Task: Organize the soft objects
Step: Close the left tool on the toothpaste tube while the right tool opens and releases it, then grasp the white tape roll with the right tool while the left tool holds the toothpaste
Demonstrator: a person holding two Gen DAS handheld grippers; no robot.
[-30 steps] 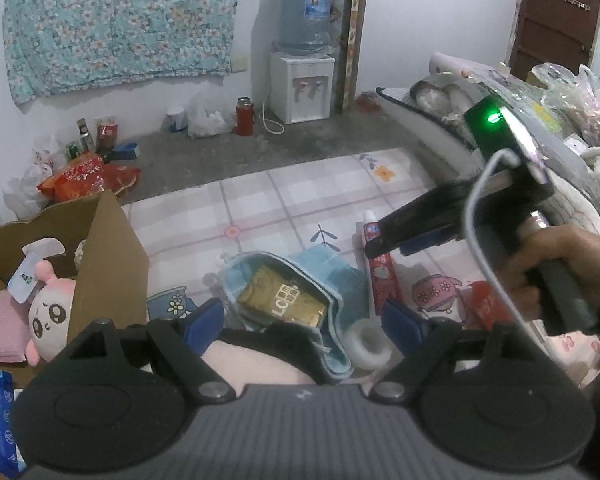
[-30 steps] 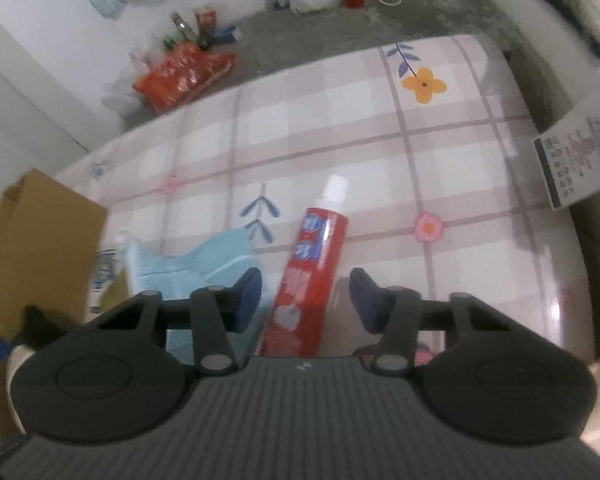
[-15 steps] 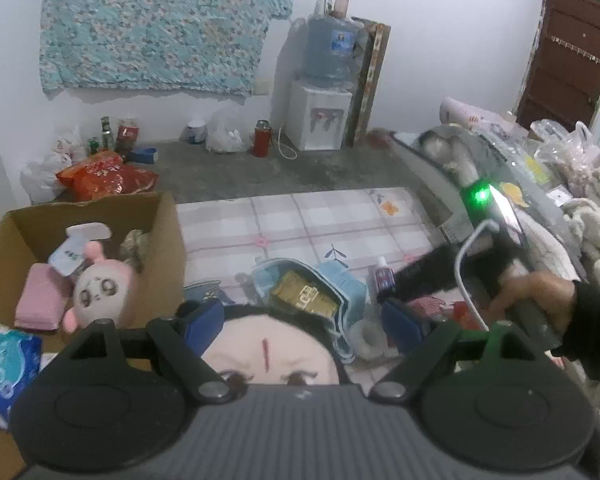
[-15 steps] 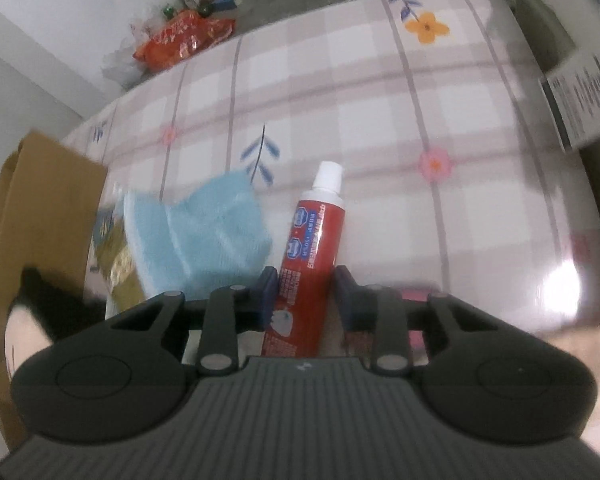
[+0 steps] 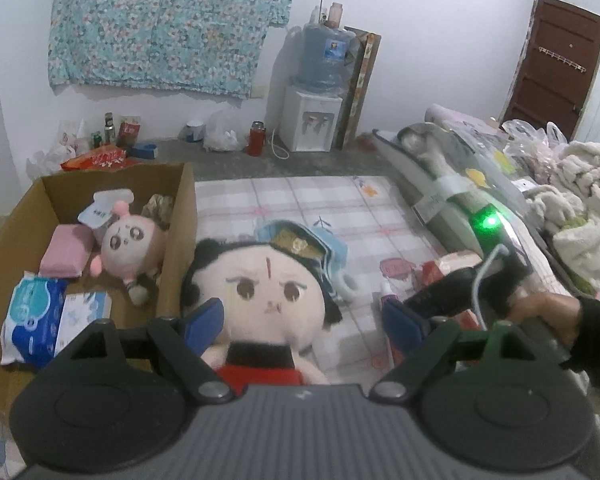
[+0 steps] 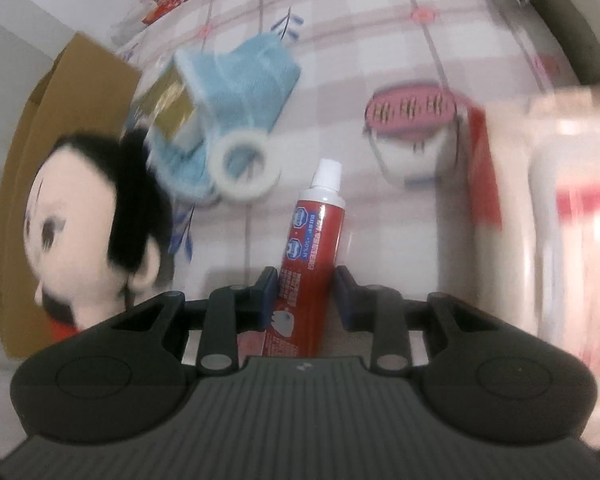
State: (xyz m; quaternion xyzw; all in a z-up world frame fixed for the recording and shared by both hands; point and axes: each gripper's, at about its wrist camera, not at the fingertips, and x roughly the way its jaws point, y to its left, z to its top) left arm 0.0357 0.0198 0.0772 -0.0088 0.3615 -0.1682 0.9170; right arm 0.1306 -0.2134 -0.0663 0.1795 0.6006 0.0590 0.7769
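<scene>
1. Left claw [image 5: 302,318]: jaws set wide, clamped on the doll [image 5: 260,280] (black hair, pale face, red collar), whose body sits between the blue pads.
2. Doll: held up just right of the box [image 5: 180,216], its face turned to the left wrist camera; in the right wrist view it appears at the left edge, blurred.
3. Box: open cardboard, holding a pink plush [image 5: 134,246], a pink pad [image 5: 66,250] and wipes packs [image 5: 32,316].
4. Right claw [image 6: 305,292]: jaws narrow, closed on the red tube [image 6: 310,240] (white cap pointing away from the camera).
5. Checked sheet [image 6: 340,52]: carries a blue cloth [image 6: 244,80], a gold packet [image 6: 168,104] and a tape roll [image 6: 244,164].
6. A hand [image 5: 548,312] in a dark sleeve grips the right tool's handle.
</scene>
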